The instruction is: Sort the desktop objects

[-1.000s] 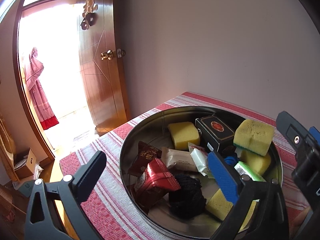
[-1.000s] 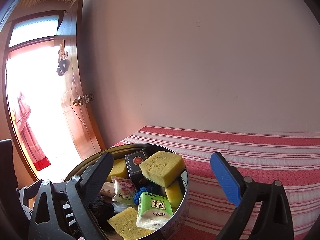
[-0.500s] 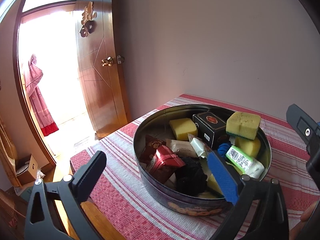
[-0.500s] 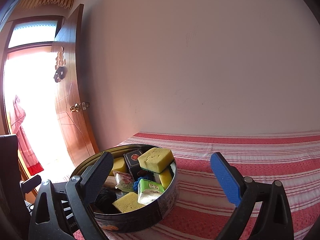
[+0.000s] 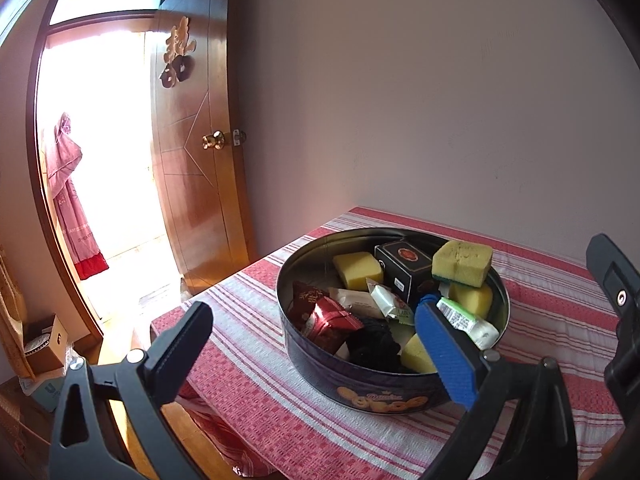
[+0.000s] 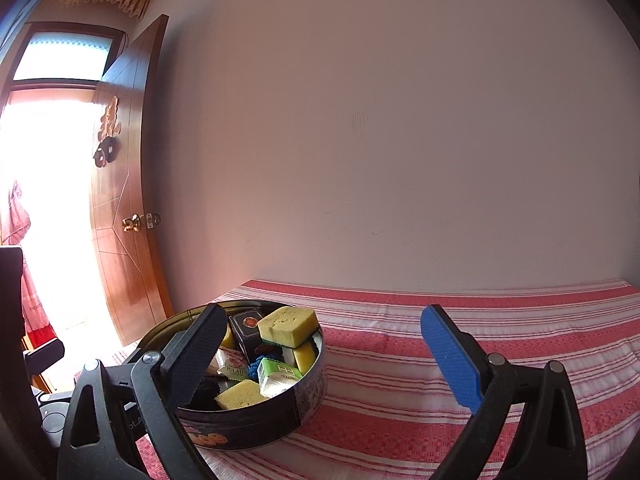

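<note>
Both grippers, left [image 5: 312, 356] and right [image 6: 324, 356], gape empty beside the tin [image 5: 384, 384] (its bottom layer hidden under sponges).

We see a red-white striped cloth [image 5: 540, 320], dark blue tin [image 5: 320, 368] with gold print, yellow sponges [image 5: 462, 262], a black box [image 5: 400, 268], red wrappers [image 5: 332, 322], a green-white pack [image 6: 278, 376], and a brown door [image 5: 196, 184].

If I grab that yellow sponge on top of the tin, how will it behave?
The yellow sponge looks porous, so it is probably light and will squash between the jaws. It rests tilted on the black box, so a push may topple it into the tin.
</note>
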`<state>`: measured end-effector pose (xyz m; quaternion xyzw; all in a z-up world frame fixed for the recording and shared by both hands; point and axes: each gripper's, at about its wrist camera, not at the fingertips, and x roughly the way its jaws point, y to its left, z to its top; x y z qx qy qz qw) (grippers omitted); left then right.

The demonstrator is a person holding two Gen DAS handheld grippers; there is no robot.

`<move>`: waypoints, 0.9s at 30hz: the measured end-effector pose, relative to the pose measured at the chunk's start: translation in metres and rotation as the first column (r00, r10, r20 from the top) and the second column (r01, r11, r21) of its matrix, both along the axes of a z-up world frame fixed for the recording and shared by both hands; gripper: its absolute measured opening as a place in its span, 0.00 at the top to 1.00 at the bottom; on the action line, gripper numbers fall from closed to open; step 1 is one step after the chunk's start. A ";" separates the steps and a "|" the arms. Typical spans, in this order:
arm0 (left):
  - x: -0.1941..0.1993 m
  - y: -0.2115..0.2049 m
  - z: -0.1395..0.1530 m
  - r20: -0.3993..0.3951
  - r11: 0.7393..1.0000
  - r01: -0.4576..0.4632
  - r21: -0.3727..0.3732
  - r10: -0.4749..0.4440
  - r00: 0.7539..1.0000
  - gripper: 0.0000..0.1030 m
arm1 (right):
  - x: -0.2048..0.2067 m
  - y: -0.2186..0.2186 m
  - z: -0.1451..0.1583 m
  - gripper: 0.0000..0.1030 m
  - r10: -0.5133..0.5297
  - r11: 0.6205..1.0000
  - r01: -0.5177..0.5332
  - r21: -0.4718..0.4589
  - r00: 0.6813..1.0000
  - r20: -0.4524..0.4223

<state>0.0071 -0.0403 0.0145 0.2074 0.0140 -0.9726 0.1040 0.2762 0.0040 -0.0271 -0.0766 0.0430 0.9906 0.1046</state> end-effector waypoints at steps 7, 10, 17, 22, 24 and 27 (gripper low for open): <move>0.011 -0.003 0.004 -0.021 1.000 0.025 -0.001 -0.025 0.999 0.00 | 0.011 -0.007 0.004 0.03 -0.003 1.000 0.003 0.028 1.000 -0.017; 0.014 -0.004 0.007 -0.029 1.000 0.028 -0.004 -0.028 0.999 0.00 | 0.016 -0.013 0.006 0.03 -0.020 0.998 0.021 0.063 0.999 -0.028; 0.016 -0.008 0.007 -0.030 1.000 0.025 0.010 -0.025 0.999 0.00 | 0.022 -0.013 0.006 0.03 -0.026 0.997 0.027 0.071 0.999 -0.021; 0.016 -0.002 0.007 -0.034 0.999 0.043 0.000 -0.043 0.999 0.00 | 0.023 -0.010 0.004 0.03 -0.043 0.997 0.045 0.067 0.999 -0.020; 0.015 0.001 0.007 -0.032 0.999 0.051 -0.006 -0.051 0.998 0.00 | 0.022 -0.007 0.003 0.03 -0.049 0.997 0.050 0.059 0.999 -0.015; 0.012 0.005 0.005 -0.022 0.998 0.060 -0.007 -0.060 0.998 0.00 | 0.021 -0.003 0.002 0.03 -0.058 0.997 0.058 0.045 0.998 -0.006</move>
